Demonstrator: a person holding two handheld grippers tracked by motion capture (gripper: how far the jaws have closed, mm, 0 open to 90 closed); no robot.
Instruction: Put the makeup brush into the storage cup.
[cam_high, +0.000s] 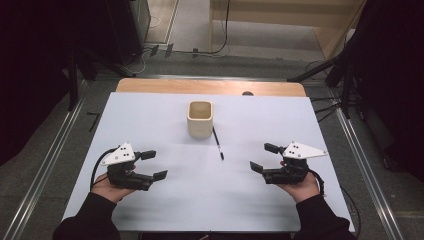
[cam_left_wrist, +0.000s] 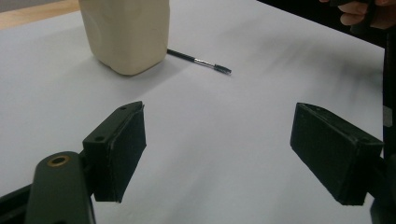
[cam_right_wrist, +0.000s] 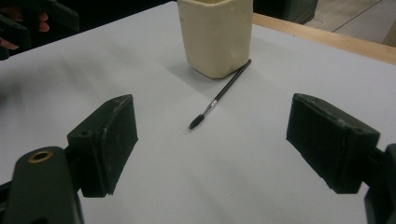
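A cream square cup (cam_high: 200, 119) stands upright on the white table (cam_high: 150, 115), empty as far as I can see. A thin black paintbrush (cam_high: 218, 144) lies flat just right of it, bristle end toward me. The cup (cam_left_wrist: 127, 32) and the brush (cam_left_wrist: 201, 61) sit ahead in the left gripper view; in the right gripper view the cup (cam_right_wrist: 217, 35) and brush (cam_right_wrist: 219, 95) lie ahead too. My left gripper (cam_high: 154, 165) rests open at the near left. My right gripper (cam_high: 264, 157) is open at the near right. Nothing sits between the jaws of either.
The wooden table edge (cam_high: 210, 86) runs along the far side. Dark stands and cables (cam_high: 345, 75) flank the table on the grey floor. A metal rail (cam_high: 45, 150) runs along the left.
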